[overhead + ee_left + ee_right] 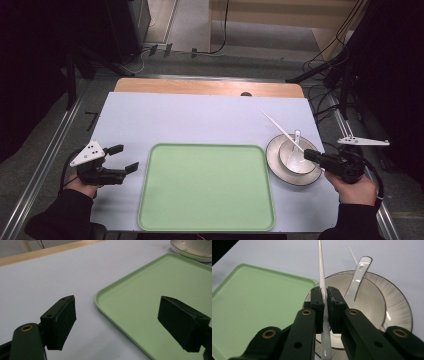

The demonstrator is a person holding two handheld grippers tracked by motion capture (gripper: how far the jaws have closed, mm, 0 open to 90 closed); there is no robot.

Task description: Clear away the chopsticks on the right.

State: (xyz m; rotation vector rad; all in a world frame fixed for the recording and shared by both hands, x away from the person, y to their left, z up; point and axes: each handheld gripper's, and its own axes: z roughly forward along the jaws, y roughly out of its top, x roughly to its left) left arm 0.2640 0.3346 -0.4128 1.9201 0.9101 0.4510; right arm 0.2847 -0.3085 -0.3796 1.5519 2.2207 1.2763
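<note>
Chopstick gripped, tray empty

Your right gripper is clamped on a white chopstick above the bowl and saucer, where the white spoon rests; your left gripper hangs with jaws wide apart, holding nothing, at the green tray. Nothing sits on that tray, so I judge the work barely begun. No brand, label or writing is readable.
</note>
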